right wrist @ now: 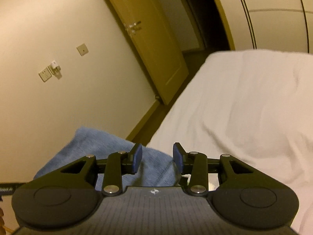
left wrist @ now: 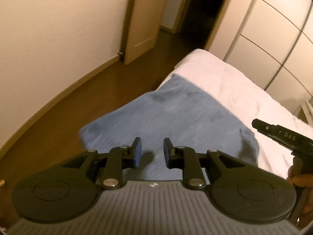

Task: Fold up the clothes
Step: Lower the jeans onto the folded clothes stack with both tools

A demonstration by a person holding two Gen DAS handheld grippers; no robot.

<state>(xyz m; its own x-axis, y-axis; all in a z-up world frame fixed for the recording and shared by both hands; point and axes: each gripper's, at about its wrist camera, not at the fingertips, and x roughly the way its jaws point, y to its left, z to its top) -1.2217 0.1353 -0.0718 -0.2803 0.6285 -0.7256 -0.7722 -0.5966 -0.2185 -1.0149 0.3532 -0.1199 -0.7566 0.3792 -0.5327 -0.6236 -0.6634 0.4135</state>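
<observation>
Up close, the left gripper (left wrist: 152,151) has its jaws parted with a clear gap between the blue pads (left wrist: 138,151), and nothing is held between them. It hangs over a blue garment (left wrist: 176,113), which lies spread fairly flat on the near corner of the bed (left wrist: 230,84); one edge of the cloth reaches the side of the mattress beside the floor. In the right wrist view, the right gripper (right wrist: 156,157) also has its jaws apart and empty, its pads (right wrist: 137,156) poised over the garment's edge (right wrist: 101,143), where the blue cloth meets the white sheet (right wrist: 244,101). The right tool also shows at the right edge of the left wrist view as a dark body marked with pale letters (left wrist: 281,135), with a hand (left wrist: 301,180) gripping it below.

Farther out, the wrinkled white sheet covers the rest of the bed. A dark brown floor (left wrist: 97,90) runs along the bed to a cream wall (left wrist: 49,39), which carries a switch plate (right wrist: 82,49) and a socket with a white plug (right wrist: 55,66). An open wooden door (left wrist: 144,19) leads to a dark hallway, and pale wardrobe panels (left wrist: 273,29) stand behind the bed.
</observation>
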